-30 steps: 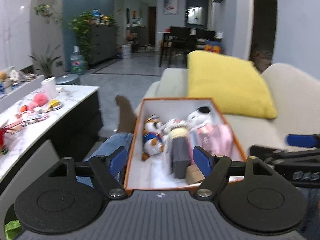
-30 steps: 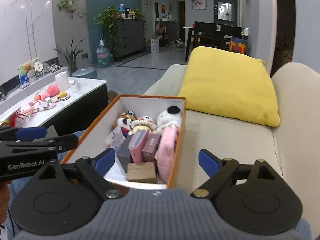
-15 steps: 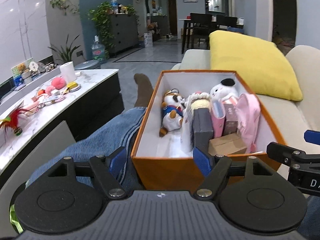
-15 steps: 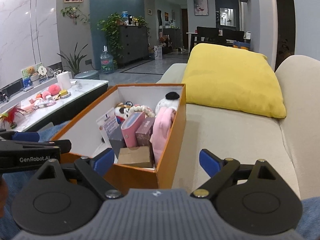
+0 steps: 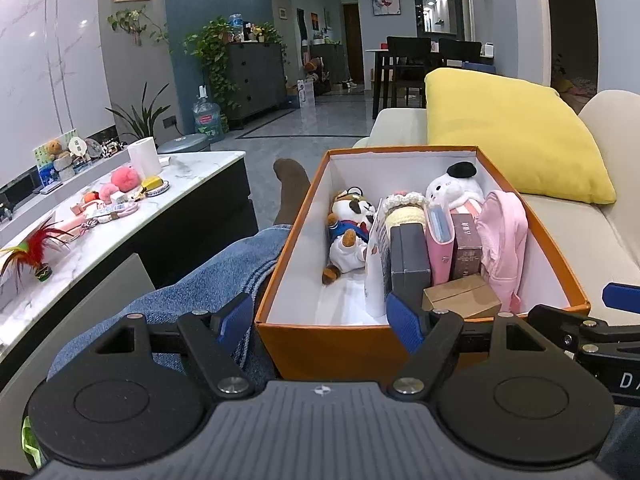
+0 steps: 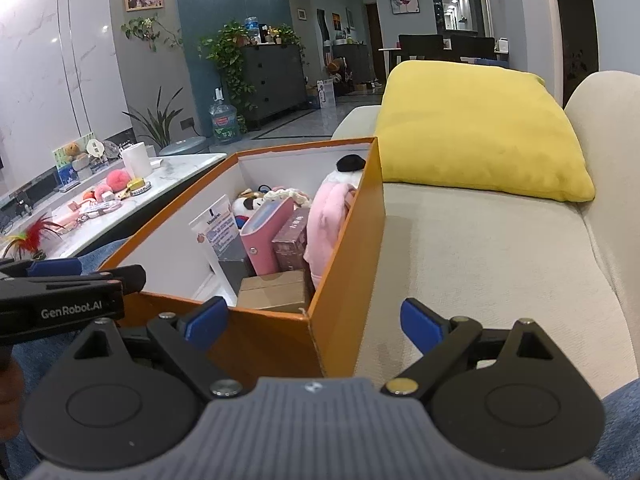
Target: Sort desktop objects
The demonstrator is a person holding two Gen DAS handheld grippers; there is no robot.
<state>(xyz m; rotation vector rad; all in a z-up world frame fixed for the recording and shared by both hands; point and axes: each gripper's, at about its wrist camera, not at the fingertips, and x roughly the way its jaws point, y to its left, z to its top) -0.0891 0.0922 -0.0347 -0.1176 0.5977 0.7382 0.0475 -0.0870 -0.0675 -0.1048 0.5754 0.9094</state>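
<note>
Desktop objects lie in two lots: several packed upright in the orange box [image 5: 340, 334] on the beige sofa [image 6: 480, 248], the rest loose on the marble table [image 5: 192, 184]. Inside the box stand a pink case [image 5: 440, 248], a dark box [image 5: 410, 258], a brown carton [image 5: 462, 300] and a plush dog [image 5: 348, 232], set on edge, I judge, to save room. My left gripper [image 5: 320, 322] and right gripper [image 6: 312, 322] hang before the near wall, both spread wide, holding nothing (no contact seen). Legible writing: "GenRobot.AI" on my left tool; "Vaseline" on a white tube [image 6: 214, 226].
</note>
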